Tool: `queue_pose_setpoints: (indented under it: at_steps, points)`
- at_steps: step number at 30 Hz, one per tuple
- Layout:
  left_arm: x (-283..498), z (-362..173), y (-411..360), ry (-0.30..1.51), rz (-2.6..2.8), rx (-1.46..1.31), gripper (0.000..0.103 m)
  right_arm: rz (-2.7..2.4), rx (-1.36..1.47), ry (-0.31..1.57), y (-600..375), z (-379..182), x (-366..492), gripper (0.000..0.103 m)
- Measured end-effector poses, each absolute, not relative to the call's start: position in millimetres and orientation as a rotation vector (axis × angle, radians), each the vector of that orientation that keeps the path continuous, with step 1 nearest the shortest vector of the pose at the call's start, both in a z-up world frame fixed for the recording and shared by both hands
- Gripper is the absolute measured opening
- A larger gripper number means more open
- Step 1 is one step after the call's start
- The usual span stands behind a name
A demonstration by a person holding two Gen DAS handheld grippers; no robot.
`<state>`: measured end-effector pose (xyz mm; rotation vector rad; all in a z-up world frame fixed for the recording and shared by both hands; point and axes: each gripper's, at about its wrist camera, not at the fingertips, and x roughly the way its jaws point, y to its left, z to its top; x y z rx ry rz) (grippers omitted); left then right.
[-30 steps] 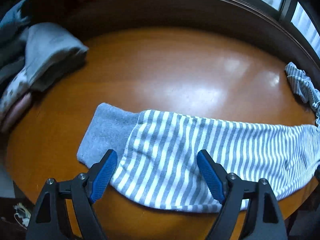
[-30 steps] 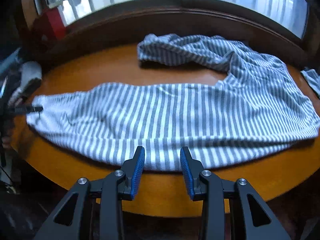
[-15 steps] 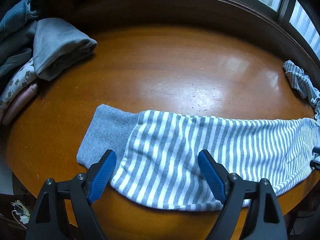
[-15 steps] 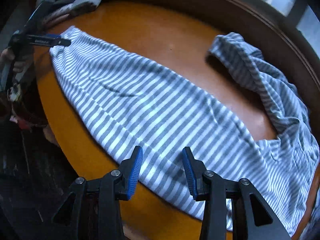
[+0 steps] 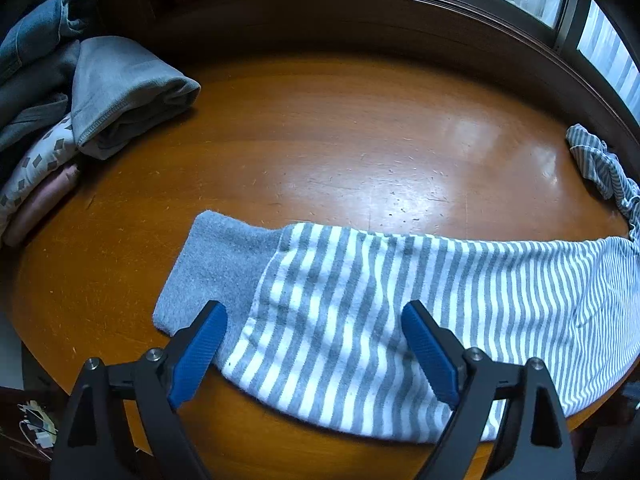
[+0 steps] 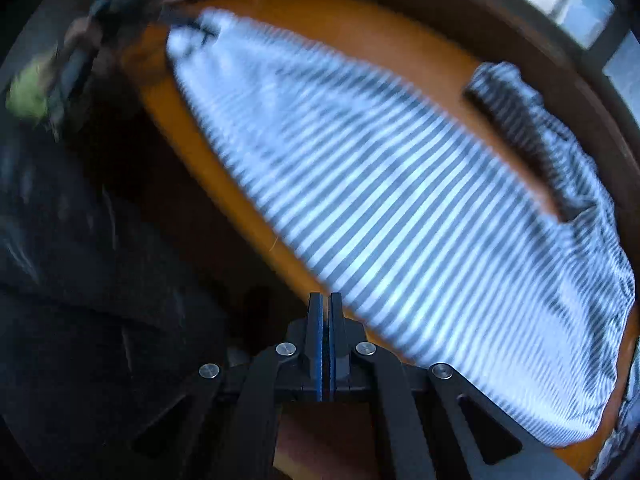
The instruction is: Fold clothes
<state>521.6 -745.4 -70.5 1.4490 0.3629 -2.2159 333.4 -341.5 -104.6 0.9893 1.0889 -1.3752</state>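
The striped garment (image 5: 420, 312) lies stretched flat across the near part of the round wooden table (image 5: 320, 152), its plain grey cuff (image 5: 216, 268) pointing left and its near edge drooping slightly over the table's rim. Laid out long like this, it looks smoothed and ready for a fold. A bunched part of the same striped cloth sits at the far right, near the window, so the garment is not fully straightened there.

The left gripper (image 5: 316, 348) hangs over the cuff end, blue pads spread wide and opening further. The cloth lies under and between them, but they do not press on it. That wide stance suits straddling the leg's width before closing on an edge.

The right gripper (image 6: 325, 340), in a blurred view, has its pads pressed together just off the table's near edge, beside the garment. No cloth shows between them, so it appears to pinch nothing.

A pile of folded clothes (image 5: 80, 112) sits at the far left, well apart from the garment, likely the finished stack.
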Motion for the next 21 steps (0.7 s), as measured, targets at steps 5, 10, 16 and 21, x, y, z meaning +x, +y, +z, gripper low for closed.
queue_pose_setpoints:
  at_steps: [5,10,16,21]
  points:
    - [518,-70,-732,0.334,-2.217,1.456,0.088,-1.538,1.037,0.819,-323,-83,310,0.006]
    - [517,-54,-684,0.238,-2.368,1.464,0.088,-1.875,1.106,0.534,-291,-63,220,0.026]
    - [501,-48,-611,0.189,-2.500,1.538,0.088,-2.155,1.192,0.385,-243,-60,102,0.026]
    - [461,-50,-577,0.109,-2.498,1.589,0.088,-2.197,1.285,0.369,-214,-74,21,0.026]
